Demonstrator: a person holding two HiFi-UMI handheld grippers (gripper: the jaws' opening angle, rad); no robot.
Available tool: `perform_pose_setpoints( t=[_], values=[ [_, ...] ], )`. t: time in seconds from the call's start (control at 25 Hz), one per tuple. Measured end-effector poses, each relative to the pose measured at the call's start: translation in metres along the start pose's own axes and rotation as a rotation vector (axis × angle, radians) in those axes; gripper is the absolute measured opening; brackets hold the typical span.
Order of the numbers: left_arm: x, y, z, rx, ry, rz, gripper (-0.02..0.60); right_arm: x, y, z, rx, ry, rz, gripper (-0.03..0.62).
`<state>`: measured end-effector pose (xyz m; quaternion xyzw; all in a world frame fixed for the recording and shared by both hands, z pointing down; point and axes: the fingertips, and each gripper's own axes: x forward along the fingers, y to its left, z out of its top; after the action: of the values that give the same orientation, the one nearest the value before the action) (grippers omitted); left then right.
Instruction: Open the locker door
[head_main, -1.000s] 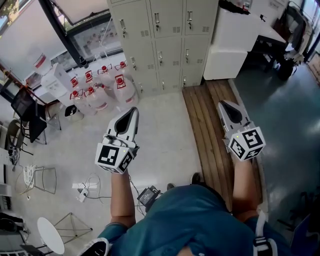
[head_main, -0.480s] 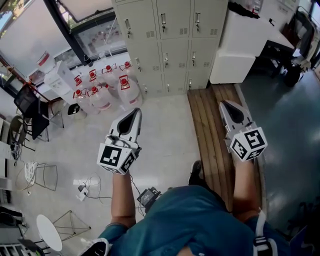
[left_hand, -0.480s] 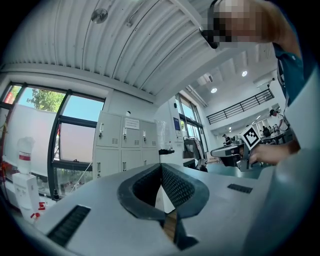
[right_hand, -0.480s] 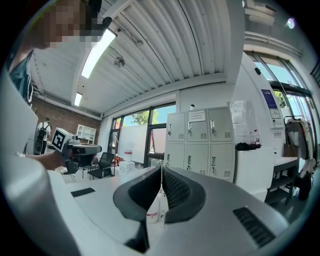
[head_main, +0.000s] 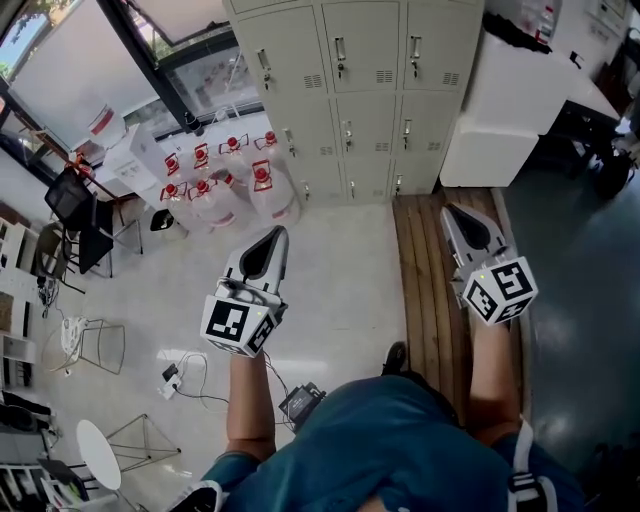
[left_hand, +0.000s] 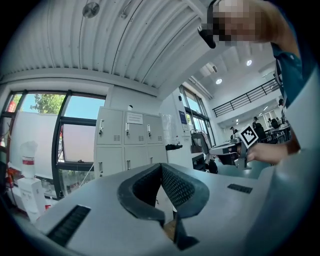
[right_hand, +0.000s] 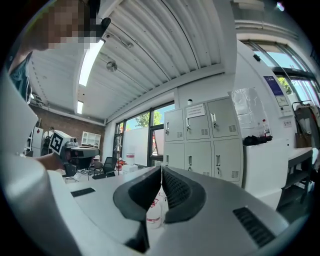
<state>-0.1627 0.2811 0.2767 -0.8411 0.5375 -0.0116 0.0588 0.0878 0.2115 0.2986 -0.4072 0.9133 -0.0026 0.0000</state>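
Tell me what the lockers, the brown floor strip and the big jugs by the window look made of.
Lockers: likely painted sheet metal, pale matte grey; the doors show slotted vents and small metal handles.
Floor strip: wood planks, brown, with long parallel board seams.
Jugs: probably clear plastic; see-through bodies with red caps and labels.

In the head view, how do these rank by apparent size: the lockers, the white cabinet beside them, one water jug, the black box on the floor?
1. Lockers
2. White cabinet
3. Water jug
4. Black box
The last two look close, and the box lies nearer the camera.
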Motion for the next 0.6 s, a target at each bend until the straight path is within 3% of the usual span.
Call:
perform_pose_setpoints(
  t=[0.6],
  values=[
    [0.16, -0.029, 0.007, 0.055, 0.045, 0.046, 0.017, 0.05, -0.154, -0.006, 0.059, -0.018, 0.075, 0.037]
  ],
)
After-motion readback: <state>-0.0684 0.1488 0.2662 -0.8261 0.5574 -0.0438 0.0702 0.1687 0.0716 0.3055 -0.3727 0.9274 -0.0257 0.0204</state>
